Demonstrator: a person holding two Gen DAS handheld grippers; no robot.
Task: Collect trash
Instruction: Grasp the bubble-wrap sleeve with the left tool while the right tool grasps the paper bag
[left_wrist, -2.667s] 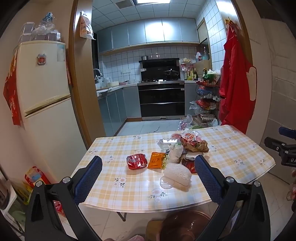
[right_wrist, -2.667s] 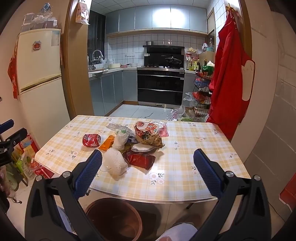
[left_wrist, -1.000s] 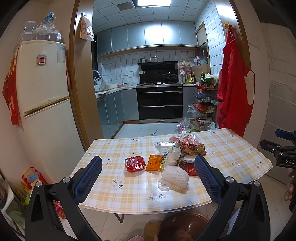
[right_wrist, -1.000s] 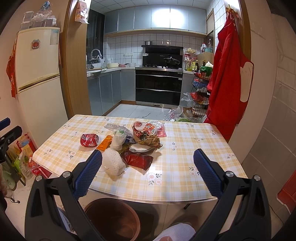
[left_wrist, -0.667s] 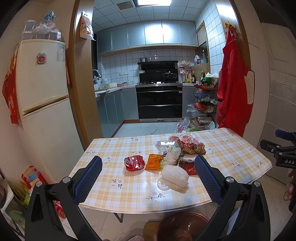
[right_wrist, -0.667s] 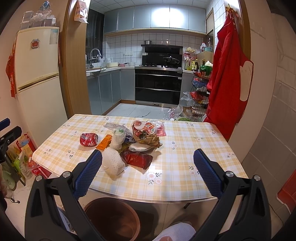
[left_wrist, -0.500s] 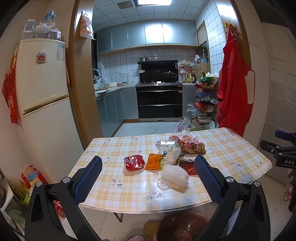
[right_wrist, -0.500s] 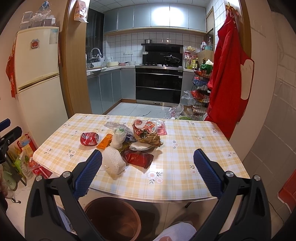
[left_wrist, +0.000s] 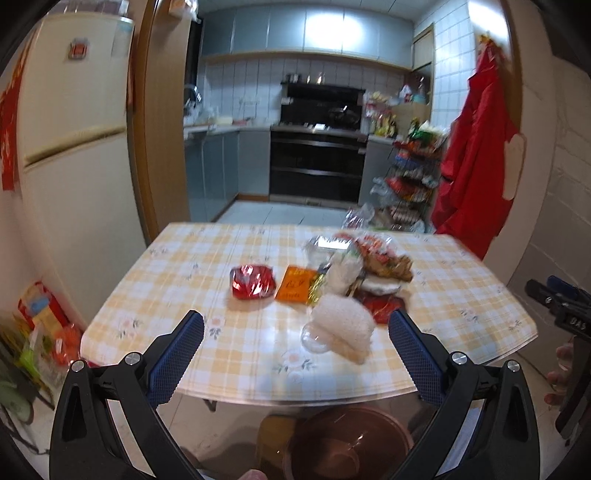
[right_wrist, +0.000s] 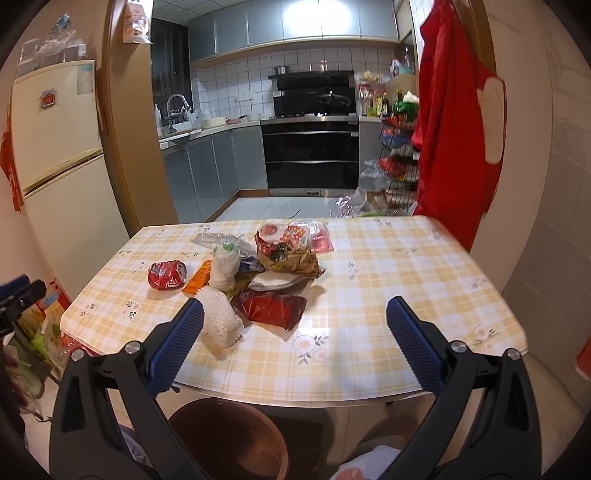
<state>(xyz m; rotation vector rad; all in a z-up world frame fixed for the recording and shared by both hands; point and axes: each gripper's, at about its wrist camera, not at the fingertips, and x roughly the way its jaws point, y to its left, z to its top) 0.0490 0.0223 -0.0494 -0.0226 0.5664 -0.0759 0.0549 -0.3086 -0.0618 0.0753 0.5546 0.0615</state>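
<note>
Both tools are spread wide with nothing between the blue pads: the left gripper (left_wrist: 295, 332) and the right gripper (right_wrist: 294, 319) each hang short of the near edge of the checked table (right_wrist: 388, 295), above the floor.

The trash sits in one cluster at mid-table, left of centre in the right wrist view. That view is sharp: a crushed red can (right_wrist: 167, 274) at the cluster's left end, an orange packet (right_wrist: 198, 283) just beside it, a white foam net sleeve (right_wrist: 220, 322) nearest the front edge, a dark red wrapper (right_wrist: 271, 308) touching it on the right, and behind these a crumpled brown wrapper (right_wrist: 291, 260) over a white one. The left wrist view is blurred; there the can (left_wrist: 253, 282) reads only as a red blob, but it shows a clear plastic lid (left_wrist: 314, 338) tucked against the foam sleeve (left_wrist: 341, 325), which the other view hardly shows.

A brown bin (right_wrist: 229, 439) stands on the floor under the near table edge, low centre in both views (left_wrist: 347, 443).

The right half of the tabletop is bare cloth out to its rounded corner. A red garment (right_wrist: 454, 129) hangs at the upper right; a fridge (right_wrist: 55, 147) fills the left.
</note>
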